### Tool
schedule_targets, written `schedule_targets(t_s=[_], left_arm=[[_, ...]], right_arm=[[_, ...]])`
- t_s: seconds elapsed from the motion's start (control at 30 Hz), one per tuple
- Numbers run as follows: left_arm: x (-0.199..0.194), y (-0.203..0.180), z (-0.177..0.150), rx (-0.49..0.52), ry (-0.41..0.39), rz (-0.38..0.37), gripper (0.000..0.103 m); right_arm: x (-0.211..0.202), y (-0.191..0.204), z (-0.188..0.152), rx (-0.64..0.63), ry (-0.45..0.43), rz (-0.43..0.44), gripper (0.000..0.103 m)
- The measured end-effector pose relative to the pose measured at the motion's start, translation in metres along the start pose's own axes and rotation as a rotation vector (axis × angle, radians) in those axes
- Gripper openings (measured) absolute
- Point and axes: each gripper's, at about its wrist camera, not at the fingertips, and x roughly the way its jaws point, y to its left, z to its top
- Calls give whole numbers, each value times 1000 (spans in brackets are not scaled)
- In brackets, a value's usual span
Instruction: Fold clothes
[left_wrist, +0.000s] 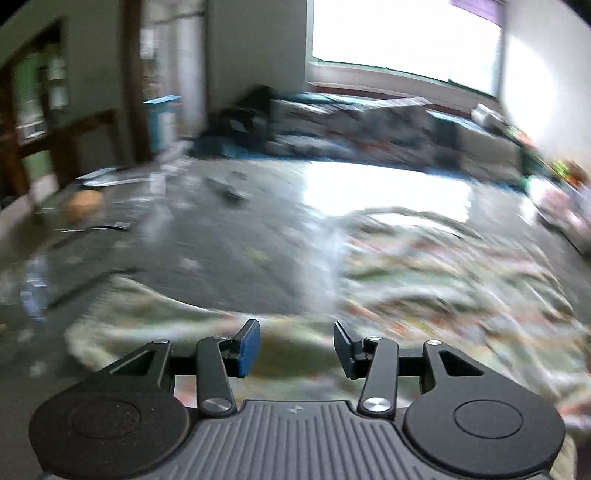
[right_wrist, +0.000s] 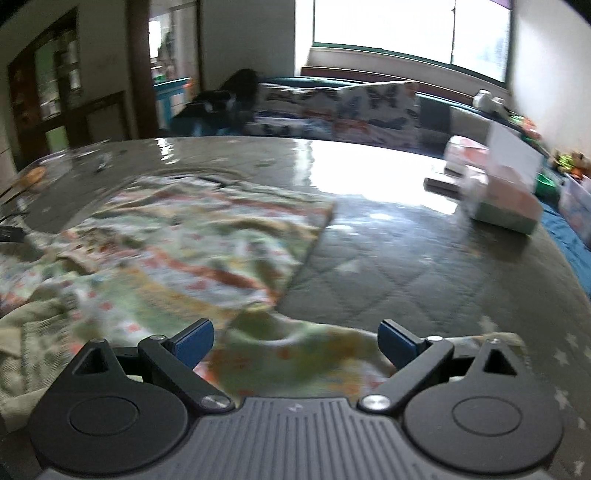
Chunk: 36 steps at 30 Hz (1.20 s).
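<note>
both grippers, left (left_wrist: 296, 347) and right (right_wrist: 295, 343), gape empty over the patterned garment (right_wrist: 177, 251); i'd say it's only part-folded, rumpled.

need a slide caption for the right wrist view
Right gripper open above a patterned garment spread on a quilted grey table, boxes at far right.

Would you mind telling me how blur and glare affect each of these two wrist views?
Left wrist view: heavy motion blur smears the patterned garment and the room, while the left gripper stays sharp; window glare whitens the glossy table cover. Right wrist view: milder blur, quilted stitching readable, the right gripper crisp, the same glare beyond the garment; fisheye bends both.
</note>
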Motion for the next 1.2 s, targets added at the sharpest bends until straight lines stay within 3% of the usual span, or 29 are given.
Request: schedule_targets(t_s=[0.2, 0.43, 0.6, 0.8, 1.2], left_arm=[[2, -27, -24, 107, 39, -83, 48], [-4, -28, -45, 227, -6, -28, 54], [-4, -10, -45, 206, 0, -20, 63], [-7, -8, -41, 198, 16, -33, 63], [-15, -49, -30, 228, -7, -167, 63]], right_arm=[[-1, 30, -7, -87, 14, 67, 97], [4, 37, -24, -150, 76, 55, 97], [2, 28, -26, -136, 93, 54, 98], [0, 30, -23, -175, 102, 43, 98], [0, 61, 2, -247, 36, 111, 98]])
